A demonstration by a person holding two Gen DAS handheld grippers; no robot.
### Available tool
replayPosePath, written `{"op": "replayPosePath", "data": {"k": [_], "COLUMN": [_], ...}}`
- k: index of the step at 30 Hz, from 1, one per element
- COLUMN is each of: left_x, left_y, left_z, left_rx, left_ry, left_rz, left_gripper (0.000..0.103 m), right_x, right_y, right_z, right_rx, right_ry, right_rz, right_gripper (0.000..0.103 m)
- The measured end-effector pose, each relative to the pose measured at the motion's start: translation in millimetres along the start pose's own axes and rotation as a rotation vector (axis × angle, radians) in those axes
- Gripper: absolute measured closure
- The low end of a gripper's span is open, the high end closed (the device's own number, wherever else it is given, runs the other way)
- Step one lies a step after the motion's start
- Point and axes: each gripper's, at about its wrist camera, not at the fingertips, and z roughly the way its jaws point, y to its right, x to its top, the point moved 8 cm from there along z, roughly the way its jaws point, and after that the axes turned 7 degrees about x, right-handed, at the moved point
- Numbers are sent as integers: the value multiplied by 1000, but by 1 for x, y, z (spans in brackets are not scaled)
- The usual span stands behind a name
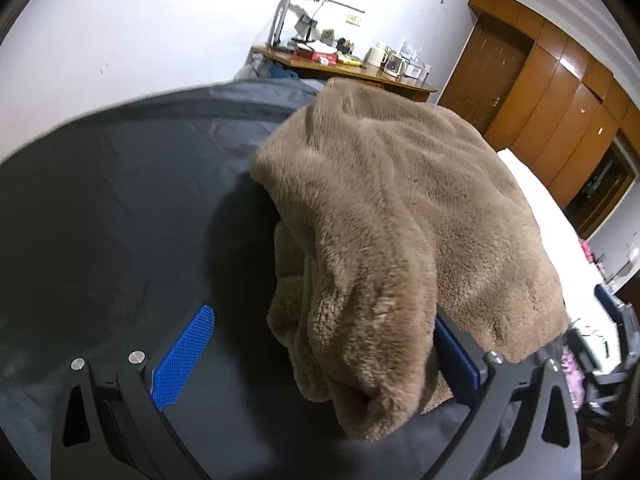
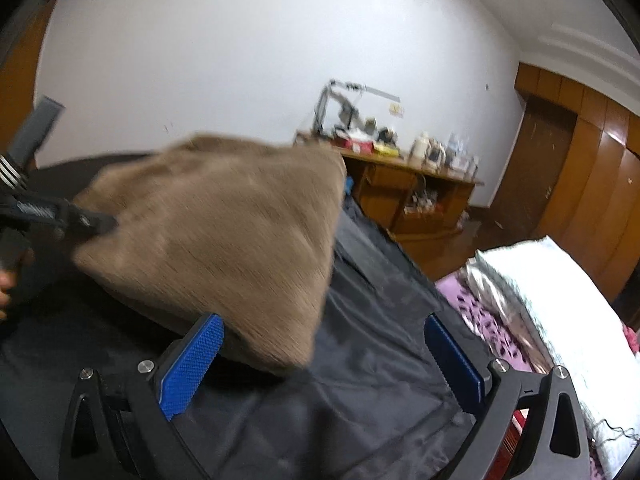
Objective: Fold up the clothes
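Observation:
A fluffy brown garment (image 1: 384,208) lies bunched on a dark grey sheet (image 1: 120,208). My left gripper (image 1: 322,312) is open wide around its near fold. The fabric sags between the blue pads (image 1: 184,356) and hides part of the right finger. In the right wrist view the same garment (image 2: 224,236) is blurred, and its lower corner reaches in between the fingers of my right gripper (image 2: 323,320), which is open. That corner lies close to the left pad (image 2: 192,364), which does not press on it. The left gripper (image 2: 80,218) touches the garment's left edge.
A cluttered wooden desk (image 2: 404,184) stands against the white wall beyond the bed. Brown wardrobe doors (image 1: 560,100) fill the right. White bedding (image 2: 560,304) and pink patterned fabric (image 2: 492,320) lie to the right of the dark sheet (image 2: 360,400).

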Motion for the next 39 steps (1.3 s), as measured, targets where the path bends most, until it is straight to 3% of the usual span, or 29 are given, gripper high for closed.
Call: {"op": "replayPosePath", "data": {"k": [4, 7, 9, 11, 14, 19, 24, 30, 39], "left_x": [-2, -3, -4, -4, -4, -1, -1, 3, 1], "left_y": [4, 2, -2, -5, -2, 2, -2, -9, -14], "left_z": [-4, 0, 1, 3, -3, -7, -18, -42, -59], "left_rx": [41, 38, 28, 27, 43, 104, 133, 189, 193], "left_ry": [19, 6, 2, 1, 12, 37, 35, 94, 105], "left_rz": [17, 7, -1, -4, 9, 51, 46, 60, 57], "left_gripper": [0, 0, 0, 0, 0, 0, 0, 0, 0], "right_x": [21, 23, 13, 3, -1, 5, 2, -18, -40], "right_y": [-15, -19, -17, -16, -14, -20, -39, -73, -114], "right_z": [-9, 10, 35, 54, 58, 43, 27, 27, 28], "right_rx": [22, -12, -44, -22, 7, -17, 37, 108, 203], "right_ry": [88, 45, -42, -104, -111, -75, -50, -93, -157], "right_rz": [-4, -25, -26, 2, 64, 68, 86, 66, 56], "right_gripper": [1, 1, 1, 1, 1, 1, 1, 1, 1]}}
